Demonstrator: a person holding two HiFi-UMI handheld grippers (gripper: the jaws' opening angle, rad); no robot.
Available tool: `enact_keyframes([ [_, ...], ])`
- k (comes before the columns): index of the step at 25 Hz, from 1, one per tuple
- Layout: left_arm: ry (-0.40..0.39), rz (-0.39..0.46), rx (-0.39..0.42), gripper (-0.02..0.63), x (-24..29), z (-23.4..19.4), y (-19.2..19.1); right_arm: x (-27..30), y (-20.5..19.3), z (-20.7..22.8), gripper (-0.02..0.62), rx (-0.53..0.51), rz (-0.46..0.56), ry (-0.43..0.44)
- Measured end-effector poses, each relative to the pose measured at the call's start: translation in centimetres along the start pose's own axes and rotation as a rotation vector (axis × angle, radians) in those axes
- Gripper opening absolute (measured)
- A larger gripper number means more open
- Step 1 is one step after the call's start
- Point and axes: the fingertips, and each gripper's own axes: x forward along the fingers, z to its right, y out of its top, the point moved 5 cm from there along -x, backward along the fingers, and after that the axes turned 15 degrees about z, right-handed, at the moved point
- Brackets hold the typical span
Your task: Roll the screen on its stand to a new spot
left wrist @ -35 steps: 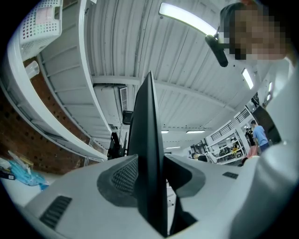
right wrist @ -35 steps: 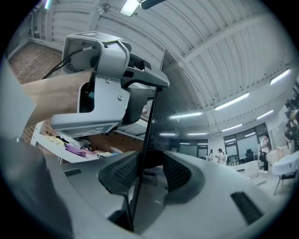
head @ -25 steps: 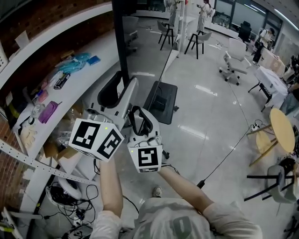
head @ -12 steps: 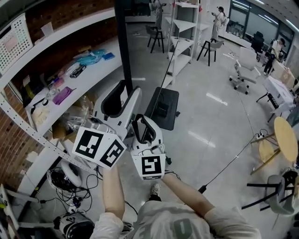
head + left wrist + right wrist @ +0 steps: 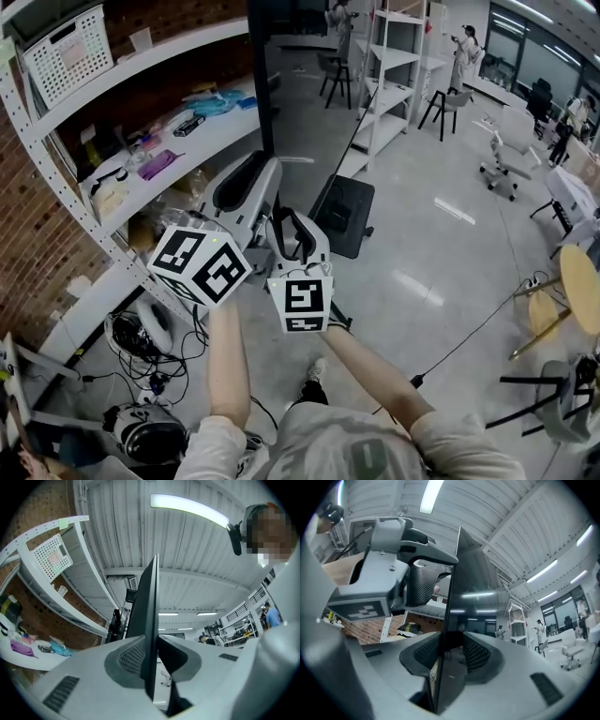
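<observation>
The screen (image 5: 262,84) is a tall dark panel seen edge-on, running up from my hands; its black stand base (image 5: 342,214) rests on the shiny floor. My left gripper (image 5: 249,178) has just been closing, and its pads now press on the screen's edge (image 5: 150,620) from both sides. Just to its right, my right gripper (image 5: 292,225) grips the same edge lower down. In the right gripper view the panel (image 5: 457,592) sits between both ribbed pads, and the left gripper (image 5: 389,569) shows above them.
White shelving (image 5: 141,202) with small items and a white basket (image 5: 70,47) lines the brick wall at left. Cables and gear (image 5: 141,342) lie under it. A white rack (image 5: 394,56), chairs (image 5: 502,159), a round wooden table (image 5: 583,286) and a floor cable (image 5: 469,323) stand to the right.
The shelving and floor have slid through the head view, and the white basket has come into sight. Both grippers stay on the screen's edge as it moves along the shelf.
</observation>
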Motion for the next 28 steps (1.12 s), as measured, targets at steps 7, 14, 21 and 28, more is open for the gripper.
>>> enact_keyframes([
  [7, 0.167, -0.092, 0.249, 0.169, -1.1, -0.5, 0.5, 1.0, -0.2, -0.3, 0.149, -0.001, -0.040, 0.003],
  [14, 0.105, -0.213, 0.124, 0.295, 0.9, -1.4, -2.2, 0.9, -0.6, -0.3, 0.149, 0.004, -0.021, 0.016],
  [21, 0.145, -0.247, 0.233, 0.189, 2.2, -2.4, -2.5, 1.0, -0.6, -0.6, 0.149, 0.007, -0.001, 0.030],
  [28, 0.164, -0.211, 0.238, 0.175, 0.9, -2.6, -1.4, -0.3, 0.4, -2.4, 0.084, 0.040, 0.005, 0.074],
])
